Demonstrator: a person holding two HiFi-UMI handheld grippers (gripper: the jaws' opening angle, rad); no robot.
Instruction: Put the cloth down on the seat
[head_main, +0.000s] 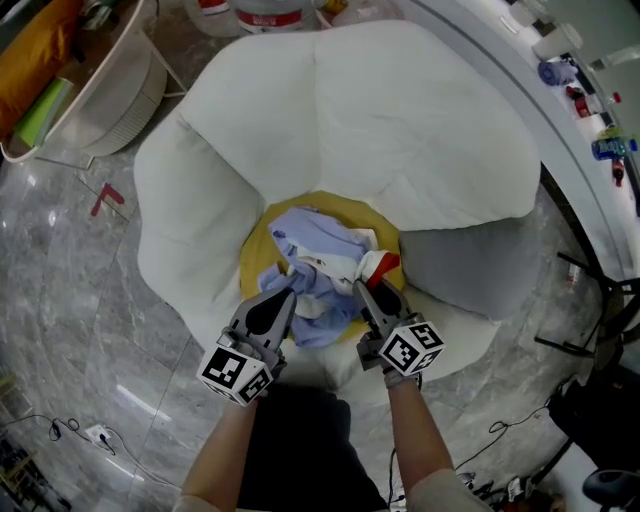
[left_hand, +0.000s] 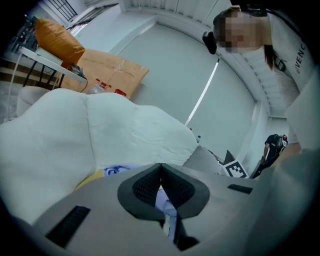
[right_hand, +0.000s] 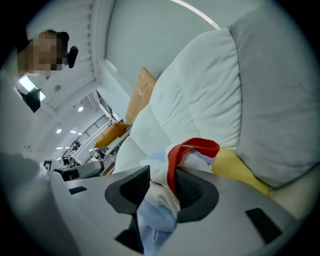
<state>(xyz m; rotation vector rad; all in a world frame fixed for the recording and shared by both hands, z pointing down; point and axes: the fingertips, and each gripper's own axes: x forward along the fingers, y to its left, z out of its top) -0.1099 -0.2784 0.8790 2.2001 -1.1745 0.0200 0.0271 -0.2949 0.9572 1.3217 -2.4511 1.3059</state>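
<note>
Big white armchair (head_main: 400, 130) fills the scene, w/ a grey pillow (head_main: 455, 268) at its right & the yellow seat cushion (head_main: 252, 262) in the middle. Cloth (head_main: 318, 240), pale blue/white, sits bunched on that cushion, its near edge lifted toward both grippers.

Left gripper (head_main: 293, 272): jaws pressed together, pinching a fold of cloth. Right gripper (head_main: 366, 284): jaws spread, but cloth w/ red trim (right_hand: 192, 147) is bunched btwn them, touching the pads.

Risks, as I judge them:
- If the right gripper pulls back now, the trim may snag on a ribbed pad & drag the cloth off the near edge of the seat.
- Left side not let go yet. If that hand backs away first, the whole cloth comes w/ it.
- Cloth is in a heap, so it could slump toward the near lip once freed.
</note>
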